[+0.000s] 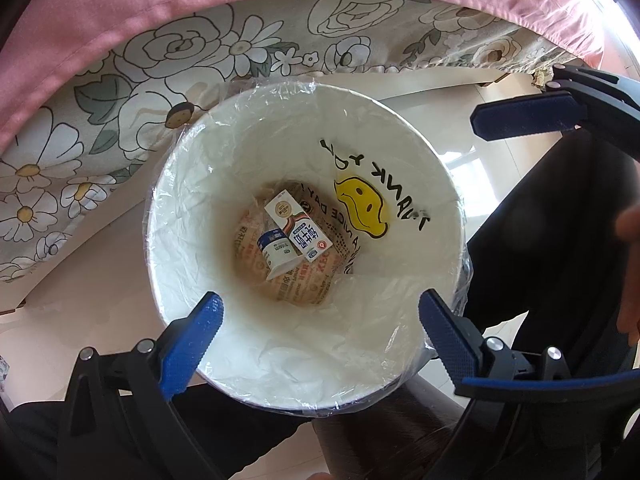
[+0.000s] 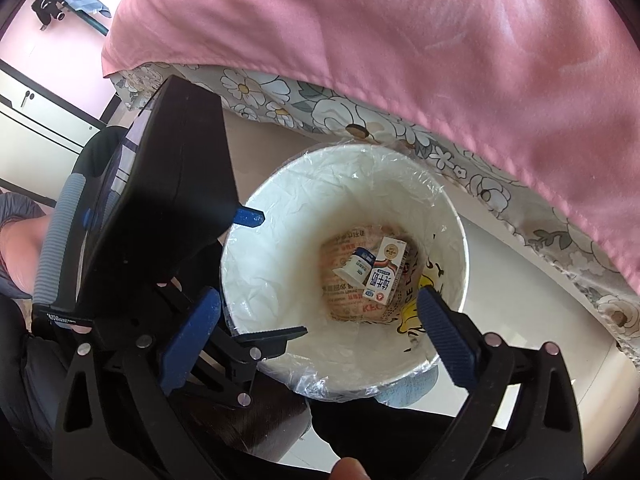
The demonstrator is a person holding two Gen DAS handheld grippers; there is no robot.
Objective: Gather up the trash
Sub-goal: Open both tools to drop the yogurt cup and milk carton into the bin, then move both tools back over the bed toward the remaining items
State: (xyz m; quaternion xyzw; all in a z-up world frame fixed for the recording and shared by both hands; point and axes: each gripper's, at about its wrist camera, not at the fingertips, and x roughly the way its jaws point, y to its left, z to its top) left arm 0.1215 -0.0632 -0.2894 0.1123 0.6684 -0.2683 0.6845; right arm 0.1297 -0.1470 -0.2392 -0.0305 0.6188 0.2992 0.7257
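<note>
1. Trash sits at the bottom of the white bin [image 1: 192,208]: a tall milk carton [image 1: 298,226] and a smaller blue-and-white carton [image 1: 276,254], lying on printed paper wrapping [image 1: 304,284].
2. A clear liner bag [image 1: 460,280] is folded over the bin's rim, probably so the whole load can be lifted out at once.
3. The bin stands on the pale floor [image 1: 100,288], just beside the bed with its flowered sheet [image 1: 160,64] and pink cover [image 1: 120,12], within easy reach.
4. The left hand-held gripper [image 1: 318,322] hovers over the bin's mouth, fingers apart and holding nothing, which suits a drop just made.
5. The right hand-held gripper [image 2: 320,316] hangs above the rim too, likewise spread wide and empty.
6. Nothing else loose shows outside the bin, so whether the job is nearly finished cannot be told.
</note>
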